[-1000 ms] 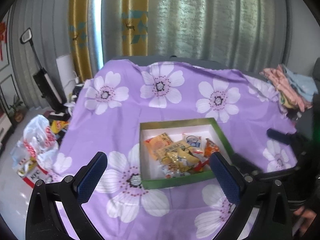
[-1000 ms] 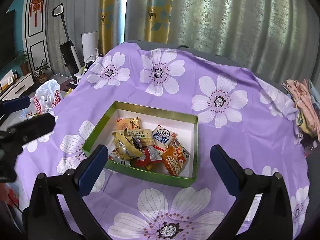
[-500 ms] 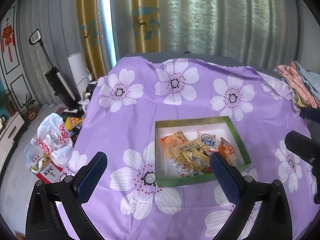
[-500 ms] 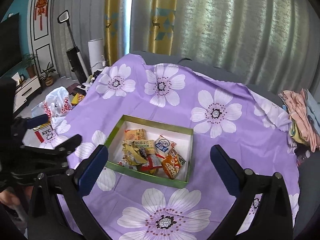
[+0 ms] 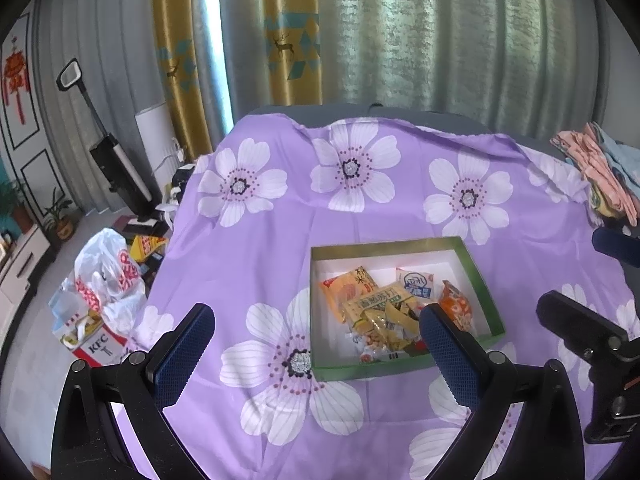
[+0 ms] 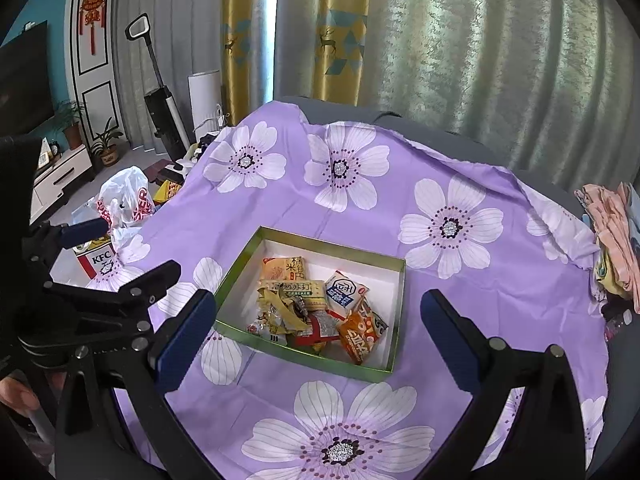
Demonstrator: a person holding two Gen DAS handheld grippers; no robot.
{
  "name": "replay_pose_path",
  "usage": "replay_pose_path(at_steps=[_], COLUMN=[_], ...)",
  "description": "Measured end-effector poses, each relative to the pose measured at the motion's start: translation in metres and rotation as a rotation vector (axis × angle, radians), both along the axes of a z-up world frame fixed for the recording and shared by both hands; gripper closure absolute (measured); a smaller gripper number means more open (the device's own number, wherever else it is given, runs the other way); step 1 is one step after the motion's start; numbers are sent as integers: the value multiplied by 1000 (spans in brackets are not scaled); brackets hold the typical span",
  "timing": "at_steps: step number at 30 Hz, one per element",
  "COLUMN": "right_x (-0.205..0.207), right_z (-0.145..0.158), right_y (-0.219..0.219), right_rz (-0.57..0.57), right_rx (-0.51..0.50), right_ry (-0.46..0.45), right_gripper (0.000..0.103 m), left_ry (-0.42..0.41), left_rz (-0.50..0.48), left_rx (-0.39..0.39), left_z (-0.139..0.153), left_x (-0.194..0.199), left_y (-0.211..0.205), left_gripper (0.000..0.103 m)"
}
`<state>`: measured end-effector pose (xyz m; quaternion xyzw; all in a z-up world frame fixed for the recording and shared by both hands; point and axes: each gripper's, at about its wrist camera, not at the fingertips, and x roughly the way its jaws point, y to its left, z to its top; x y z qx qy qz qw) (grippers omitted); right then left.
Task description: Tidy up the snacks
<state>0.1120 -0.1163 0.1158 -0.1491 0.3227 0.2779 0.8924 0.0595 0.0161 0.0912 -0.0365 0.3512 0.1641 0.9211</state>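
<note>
As viewed from both wrist cameras, found the left claw (image 5: pixel 316 340) with its fingers wide apart and nothing between them, poised above the near part of the desk (image 5: pixel 400 114). Found the right claw (image 6: pixel 316 324) in the same condition: fingers wide apart, nothing gripped. Noted each claw at the edge of the other's view, one on either side of the box.

Located the green-rimmed box (image 5: pixel 384 245) on the purple flowered cloth (image 5: pixel 260 248) covering the desk, just beyond both claws and touched by neither. Identified the snack packets (image 5: pixel 384 320) heaped loosely inside, toward the near wall:
- an orange-yellow packet (image 6: pixel 282 268) at the back;
- a yellow cracker packet (image 6: pixel 294 288) in front of it;
- a blue-and-white packet (image 6: pixel 342 292) beside that;
- an orange packet (image 6: pixel 360 338) at the right-hand end;
- crumpled wrappers (image 6: pixel 288 314), too tangled to tell apart.

Saw bare white floor along the far wall of the box.

Recorded folded clothes (image 6: pixel 612 232) at the right edge of the desk, a KFC carton (image 5: pixel 96 346) and a white plastic bag (image 5: pixel 104 276) on the floor to the left, and an upright vacuum (image 5: pixel 116 168) near the curtains (image 5: pixel 292 32).
</note>
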Motion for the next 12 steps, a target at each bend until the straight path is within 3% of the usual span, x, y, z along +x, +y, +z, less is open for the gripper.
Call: replay_pose_path(at_steps=[12], right_x=[4], right_z=[-5], right_y=[3], right_rz=[-1], right_rx=[-15], right_ry=[4], right_gripper=[0], left_ry=[-37], left_rz=[-19], left_rx=[-45], left_z=[3], left_x=[4], left_y=[3], left_gripper=[1])
